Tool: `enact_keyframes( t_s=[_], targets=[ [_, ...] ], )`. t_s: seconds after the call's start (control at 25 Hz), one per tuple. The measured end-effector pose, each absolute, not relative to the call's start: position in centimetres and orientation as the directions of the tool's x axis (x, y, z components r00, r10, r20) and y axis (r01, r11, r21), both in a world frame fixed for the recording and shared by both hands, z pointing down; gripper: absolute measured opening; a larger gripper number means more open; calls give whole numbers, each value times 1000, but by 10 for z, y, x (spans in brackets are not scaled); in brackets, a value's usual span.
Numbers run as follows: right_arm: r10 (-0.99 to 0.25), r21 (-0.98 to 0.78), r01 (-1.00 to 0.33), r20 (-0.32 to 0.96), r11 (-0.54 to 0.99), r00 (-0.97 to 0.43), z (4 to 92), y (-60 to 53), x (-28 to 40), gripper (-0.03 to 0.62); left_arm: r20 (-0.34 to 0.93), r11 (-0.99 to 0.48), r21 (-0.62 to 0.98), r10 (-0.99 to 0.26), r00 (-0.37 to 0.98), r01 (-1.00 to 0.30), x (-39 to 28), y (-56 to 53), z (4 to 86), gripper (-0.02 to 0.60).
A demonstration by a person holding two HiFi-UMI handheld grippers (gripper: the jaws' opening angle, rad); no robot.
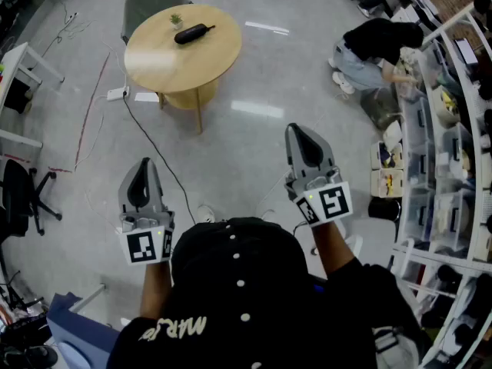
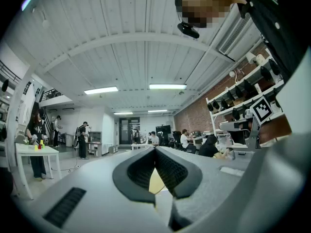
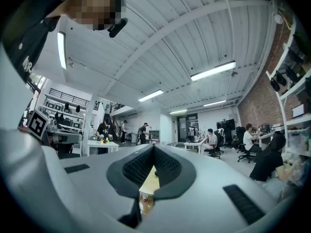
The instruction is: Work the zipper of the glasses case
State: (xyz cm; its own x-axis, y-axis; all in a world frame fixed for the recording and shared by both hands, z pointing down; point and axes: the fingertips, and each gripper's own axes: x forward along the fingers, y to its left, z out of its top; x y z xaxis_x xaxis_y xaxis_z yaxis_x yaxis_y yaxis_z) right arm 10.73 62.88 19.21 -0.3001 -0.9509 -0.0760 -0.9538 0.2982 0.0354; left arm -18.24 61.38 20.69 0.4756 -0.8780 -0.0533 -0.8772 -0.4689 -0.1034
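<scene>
Not started yet. Standing out on the floor, well away from the round table (image 1: 177,64). Up on that table, near the far side: the black case (image 1: 192,33), lying flat, just beside a small green thing (image 1: 176,20) (too small to tell what). Behind the table, a chair (image 1: 150,4).

Holding the left gripper (image 1: 144,171) and the right gripper (image 1: 306,138) out in front, level, pointing toward the table. Both shut tight, with nothing held (only a bit of yellow table top showing through the gap under the pads).

So, most likely the very first step: getting to the case. Next, need to walk up close, then open the jaws. Probably best to hold the case down with one gripper and pinch the little zipper pull with the other. Cannot see the zipper from here, so no telling which end to grab. Better to mind the cable (image 1: 157,154) on the floor on the way.
</scene>
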Motion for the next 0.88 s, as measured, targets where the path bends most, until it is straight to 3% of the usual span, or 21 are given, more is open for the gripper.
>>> enact_keyframes(
  t_s=[0.4,0.56,0.6,0.68,0.88],
  targets=[
    [-952,-21,-958,-119,286,-282,190,627,113,2,-25,-413,-51,-909,415,-909,-187,606,213,3],
    [-951,-15,-956,-114,292,-288,191,624,111,13,-19,-412,-115,-909,417,-904,-189,604,216,5],
    [-949,-16,-954,-112,299,-296,191,622,110,33,-23,-413,-120,-908,418,-903,-190,603,215,39],
    [-945,-30,-950,-109,312,-307,192,619,106,157,-17,-396,-77,-917,398,-915,-193,598,213,175],
    [-947,-47,-950,-117,307,-300,190,609,87,192,-19,-413,-35,-910,414,-910,-209,587,215,229]
  ],
)
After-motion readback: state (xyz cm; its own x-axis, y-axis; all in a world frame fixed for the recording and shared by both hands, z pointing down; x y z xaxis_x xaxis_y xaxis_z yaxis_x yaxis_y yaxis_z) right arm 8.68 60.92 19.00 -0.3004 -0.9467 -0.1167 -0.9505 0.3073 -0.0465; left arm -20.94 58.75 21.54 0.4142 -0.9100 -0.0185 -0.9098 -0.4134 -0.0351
